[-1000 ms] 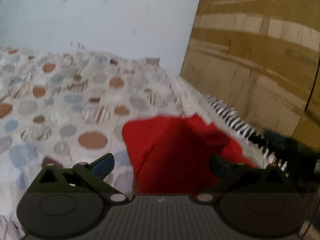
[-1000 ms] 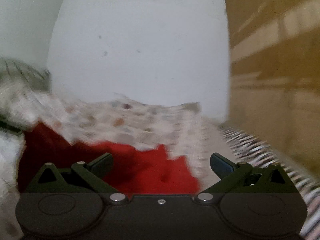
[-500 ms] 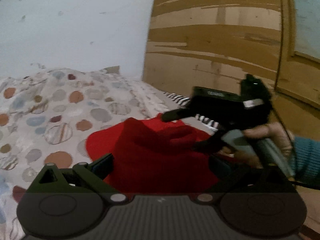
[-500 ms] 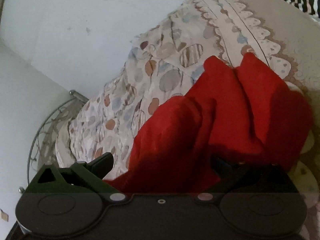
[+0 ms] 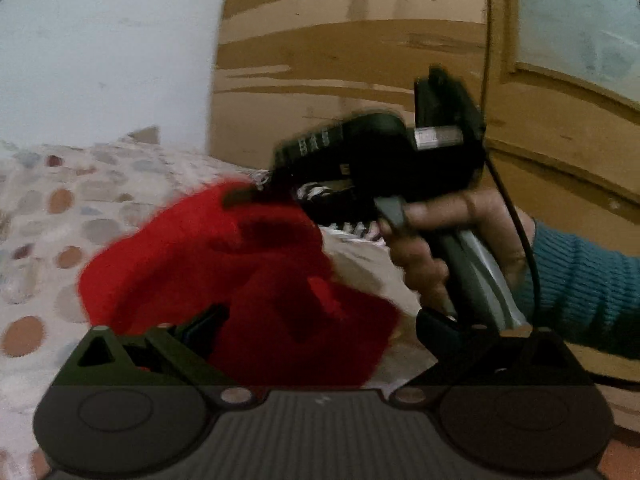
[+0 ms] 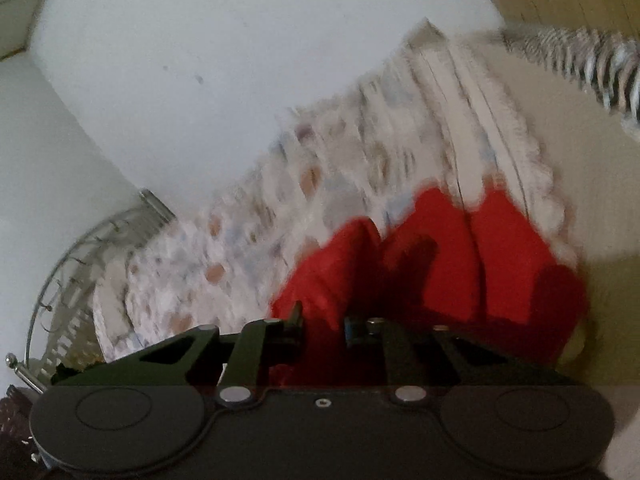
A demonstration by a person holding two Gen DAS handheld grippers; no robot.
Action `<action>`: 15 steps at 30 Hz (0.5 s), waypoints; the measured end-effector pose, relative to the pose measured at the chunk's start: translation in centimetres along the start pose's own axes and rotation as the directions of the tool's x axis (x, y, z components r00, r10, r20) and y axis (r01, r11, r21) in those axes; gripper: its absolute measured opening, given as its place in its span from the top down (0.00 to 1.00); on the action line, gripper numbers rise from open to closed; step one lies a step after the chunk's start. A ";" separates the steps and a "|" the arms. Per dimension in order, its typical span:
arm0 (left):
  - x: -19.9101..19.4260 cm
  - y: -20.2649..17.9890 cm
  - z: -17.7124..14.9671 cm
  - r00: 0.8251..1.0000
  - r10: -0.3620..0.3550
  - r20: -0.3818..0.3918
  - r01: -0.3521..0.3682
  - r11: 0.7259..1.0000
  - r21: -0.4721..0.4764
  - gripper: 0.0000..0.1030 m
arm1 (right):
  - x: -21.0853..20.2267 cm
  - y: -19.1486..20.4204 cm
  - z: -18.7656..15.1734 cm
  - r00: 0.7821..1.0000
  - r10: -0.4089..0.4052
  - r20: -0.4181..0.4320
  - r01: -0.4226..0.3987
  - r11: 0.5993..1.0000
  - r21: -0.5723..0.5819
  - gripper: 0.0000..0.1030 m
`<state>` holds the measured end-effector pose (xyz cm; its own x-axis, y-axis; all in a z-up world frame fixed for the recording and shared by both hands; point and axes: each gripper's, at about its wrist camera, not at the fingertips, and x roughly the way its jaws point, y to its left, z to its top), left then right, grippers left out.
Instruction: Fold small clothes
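Observation:
A small red garment (image 5: 248, 280) lies bunched on a bed with a spotted cover (image 5: 48, 216). In the left wrist view my left gripper (image 5: 320, 320) is open, its fingers on either side of the near part of the cloth. My right gripper (image 5: 248, 196), held in a hand, has pinched the far top edge of the garment and lifts it. In the right wrist view the right gripper (image 6: 322, 326) is shut on a fold of the red garment (image 6: 440, 264), which hangs below it over the bed.
A wooden wardrobe (image 5: 360, 40) stands close behind the bed on the right. A white wall (image 5: 100, 60) is at the back. A striped black and white cloth (image 6: 580, 56) lies on the bed edge. A wire basket (image 6: 80, 280) stands at the far left.
My right gripper has closed on the red garment and raised its edge. The left gripper has stayed open and swung a little to the right.

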<state>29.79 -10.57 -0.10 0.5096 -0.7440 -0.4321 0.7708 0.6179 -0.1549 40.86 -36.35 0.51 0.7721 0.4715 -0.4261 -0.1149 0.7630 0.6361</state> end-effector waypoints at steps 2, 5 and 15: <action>1.0 -0.2 0.7 0.999 -0.052 0.008 0.052 0.999 -0.016 0.02 | -1.4 0.3 1.0 0.998 0.019 0.058 -0.017 1.000 -0.025 0.83; 2.5 -0.1 1.6 0.991 -0.130 0.014 0.130 0.990 -0.056 0.03 | -3.1 0.2 2.2 0.994 -0.011 0.109 0.019 0.998 -0.065 0.84; 5.4 -2.2 -0.4 0.988 -0.142 -0.068 0.146 0.987 0.070 0.04 | -1.6 -7.8 1.5 0.985 -0.169 0.022 0.169 0.985 0.016 0.84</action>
<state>30.69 -15.85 -2.49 0.3681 -0.8051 -0.4650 0.8621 0.4829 -0.1537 41.44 -43.70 -2.81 0.7940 0.3255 -0.5134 0.0275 0.8245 0.5653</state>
